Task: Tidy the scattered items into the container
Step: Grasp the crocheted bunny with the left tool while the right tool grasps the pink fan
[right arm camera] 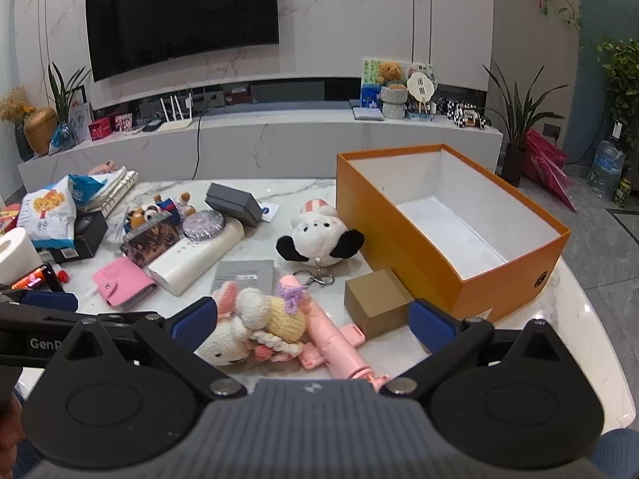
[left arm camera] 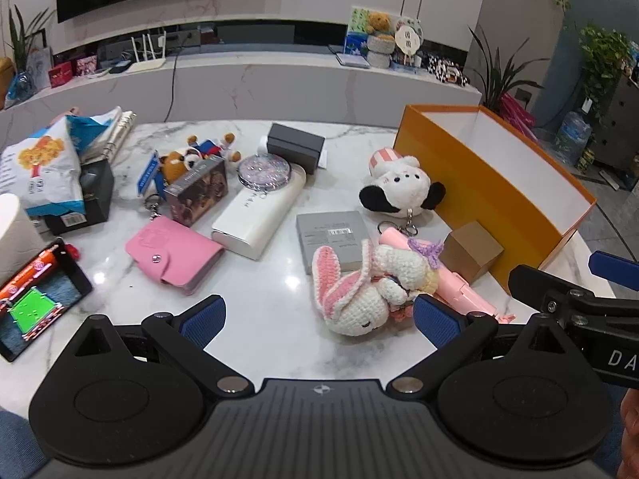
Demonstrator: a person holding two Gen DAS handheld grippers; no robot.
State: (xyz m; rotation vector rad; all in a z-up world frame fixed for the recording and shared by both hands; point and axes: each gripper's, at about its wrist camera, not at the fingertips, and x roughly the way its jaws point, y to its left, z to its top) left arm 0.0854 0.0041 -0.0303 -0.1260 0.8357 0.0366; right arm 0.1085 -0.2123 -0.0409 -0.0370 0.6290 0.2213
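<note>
"GenR" on left gripper (right arm camera: 48,321) body

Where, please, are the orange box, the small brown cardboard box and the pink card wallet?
orange box (right arm camera: 403,235), right wrist view, on its long outer side wall.
small brown cardboard box (right arm camera: 377,303), right wrist view, on its top face.
pink card wallet (left arm camera: 169,251), left wrist view, on its front flap.

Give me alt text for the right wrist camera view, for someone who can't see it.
An open, empty-handed right gripper hovers over a marble table above a crocheted bunny and a pink toy gun. An empty orange box stands at right, a small brown box against its side; a panda plush and clutter lie beyond.
</note>
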